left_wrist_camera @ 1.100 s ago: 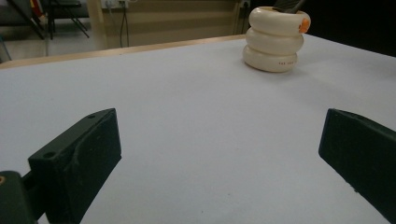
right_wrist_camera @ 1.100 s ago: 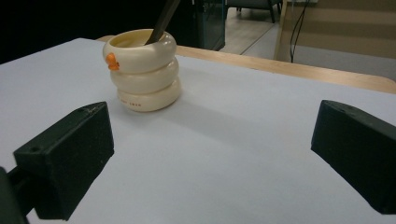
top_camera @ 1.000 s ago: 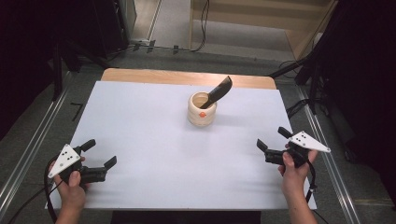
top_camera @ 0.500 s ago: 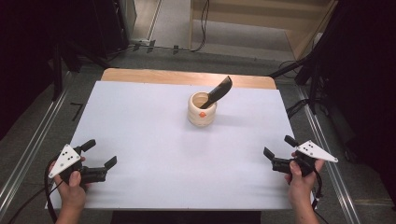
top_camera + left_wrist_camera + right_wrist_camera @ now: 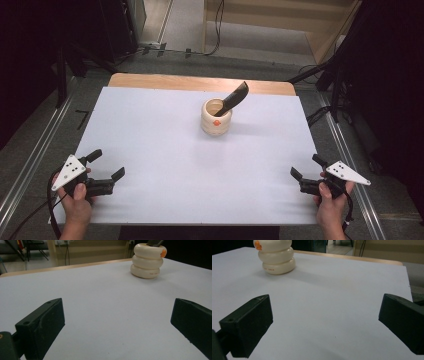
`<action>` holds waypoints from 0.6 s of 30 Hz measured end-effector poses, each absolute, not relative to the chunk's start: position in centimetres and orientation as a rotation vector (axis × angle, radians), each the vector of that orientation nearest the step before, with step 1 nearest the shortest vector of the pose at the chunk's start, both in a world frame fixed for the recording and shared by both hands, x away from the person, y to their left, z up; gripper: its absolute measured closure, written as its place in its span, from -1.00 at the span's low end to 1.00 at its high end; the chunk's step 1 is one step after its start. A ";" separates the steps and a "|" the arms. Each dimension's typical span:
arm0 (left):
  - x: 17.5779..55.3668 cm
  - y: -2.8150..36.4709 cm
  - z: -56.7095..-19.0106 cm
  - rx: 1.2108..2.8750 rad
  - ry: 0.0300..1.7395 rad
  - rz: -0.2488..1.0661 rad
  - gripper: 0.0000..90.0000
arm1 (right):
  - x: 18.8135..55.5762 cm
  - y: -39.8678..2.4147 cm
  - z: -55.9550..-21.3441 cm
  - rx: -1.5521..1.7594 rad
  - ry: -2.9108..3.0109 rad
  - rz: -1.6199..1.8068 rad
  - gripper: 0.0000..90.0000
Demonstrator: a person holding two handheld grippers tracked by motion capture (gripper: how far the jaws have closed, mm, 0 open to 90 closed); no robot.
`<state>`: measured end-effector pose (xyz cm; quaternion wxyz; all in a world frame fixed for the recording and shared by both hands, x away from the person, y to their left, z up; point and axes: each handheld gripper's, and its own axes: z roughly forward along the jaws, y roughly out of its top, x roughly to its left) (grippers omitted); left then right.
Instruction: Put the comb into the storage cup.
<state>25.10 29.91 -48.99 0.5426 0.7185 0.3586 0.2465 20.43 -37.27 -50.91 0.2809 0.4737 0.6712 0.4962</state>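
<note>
A cream holder [image 5: 216, 117] made of stacked rings, with an orange mark on its rim, stands upright at the far middle of the white table [image 5: 165, 150]. A dark curved tool [image 5: 236, 97] leans out of it to the right. My left gripper [image 5: 106, 164] is open near the front left corner, with nothing between its jaws. My right gripper [image 5: 306, 166] is open near the front right corner, also holding nothing. The left gripper view shows the holder [image 5: 147, 261] far ahead to the right of the left gripper [image 5: 117, 322]. In the right gripper view the holder [image 5: 277, 258] stands far ahead to the left of the right gripper [image 5: 324, 322].
A strip of wooden tabletop [image 5: 200, 82] shows past the white sheet's far edge. Metal rails [image 5: 30, 160] run along both sides of the table. Dark stands and cables [image 5: 330, 95] lie on the floor beyond the right side.
My right gripper has drawn back toward the near edge and slightly to the right, still open. The left gripper and the holder have not moved.
</note>
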 end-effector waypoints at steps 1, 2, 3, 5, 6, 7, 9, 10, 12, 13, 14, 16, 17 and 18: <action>25.1 29.9 -49.0 1.704 0.851 0.584 -1.00 | 20.3 -37.5 -51.1 1.275 1.803 1.335 -1.00; 25.1 29.9 -49.0 1.703 0.851 0.583 -1.00 | 20.1 -37.7 -51.3 1.279 1.803 1.338 -1.00; 25.1 29.9 -49.0 1.700 0.851 0.582 -1.00 | 20.0 -37.9 -51.4 1.284 1.803 1.334 -1.00; 25.1 29.9 -49.0 1.696 0.852 0.582 -1.00 | 19.8 -38.3 -51.5 1.296 1.794 1.339 -1.00; 25.1 29.9 -49.0 1.696 0.852 0.582 -1.00 | 19.7 -38.4 -51.4 1.298 1.792 1.332 -1.00; 25.1 30.0 -49.0 1.698 0.851 0.585 -1.00 | 19.6 -38.6 -51.4 1.299 1.790 1.327 -1.00; 25.0 30.1 -49.0 1.689 0.852 0.584 -1.00 | 19.3 -39.0 -51.5 1.310 1.781 1.350 -1.00; 25.1 30.2 -49.0 1.681 0.855 0.582 -1.00 | 19.2 -39.2 -51.6 1.311 1.773 1.349 -1.00; 25.1 30.3 -49.0 1.679 0.859 0.578 -1.00 | 19.0 -39.4 -51.7 1.304 1.774 1.340 -1.00; 25.1 30.2 -49.0 1.680 0.859 0.578 -1.00 | 18.9 -39.5 -51.8 1.297 1.777 1.340 -1.00; 25.1 30.1 -49.0 1.684 0.859 0.579 -1.00 | 18.8 -39.5 -51.9 1.292 1.780 1.349 -1.00; 25.1 30.1 -49.0 1.692 0.857 0.582 -1.00 | 18.8 -39.5 -52.0 1.281 1.780 1.361 -1.00; 25.1 30.0 -49.0 1.694 0.856 0.585 -1.00 | 18.8 -39.5 -52.1 1.273 1.780 1.372 -1.00; 25.1 30.0 -49.0 1.694 0.856 0.585 -1.00 | 18.8 -39.4 -52.1 1.273 1.775 1.375 -1.00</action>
